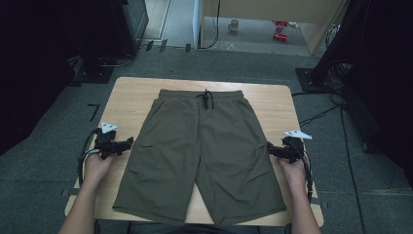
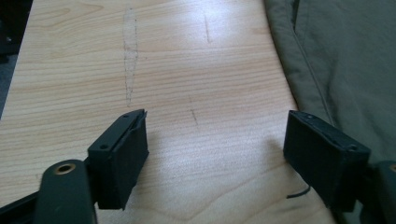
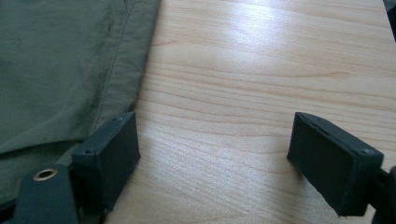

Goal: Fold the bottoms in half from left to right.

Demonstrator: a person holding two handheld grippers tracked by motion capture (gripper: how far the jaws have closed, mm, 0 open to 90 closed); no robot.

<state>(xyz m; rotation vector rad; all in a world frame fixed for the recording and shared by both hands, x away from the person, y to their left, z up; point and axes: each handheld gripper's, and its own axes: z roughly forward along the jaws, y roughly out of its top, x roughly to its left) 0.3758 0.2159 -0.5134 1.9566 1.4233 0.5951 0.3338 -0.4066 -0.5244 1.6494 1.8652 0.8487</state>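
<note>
Your olive-green shorts (image 1: 202,151) lie flat in the middle of the wooden table (image 1: 272,100), waistband and black drawstring (image 1: 207,99) toward the far edge, the 2 leg hems toward you. Take the shorts as your landmark.

Your left gripper (image 1: 119,145) sits just beside the shorts' left side seam, about level with the hip, its jaws pointing toward the cloth. In the left gripper view the left gripper (image 2: 215,154) has its 2 jaws spread wide over bare wood, nothing between them, and the shorts' edge (image 2: 336,56) runs past the right-hand jaw.

Your right gripper (image 1: 278,151) sits just beside the shorts' right side seam, at much the same level. In the right gripper view the right gripper (image 3: 215,158) is also spread wide and holds nothing; the shorts (image 3: 60,70) lie to the left, their hem line passing next to the left-hand jaw.

Your hands (image 1: 97,165) hold both grippers from the near side of the shorts.
</note>
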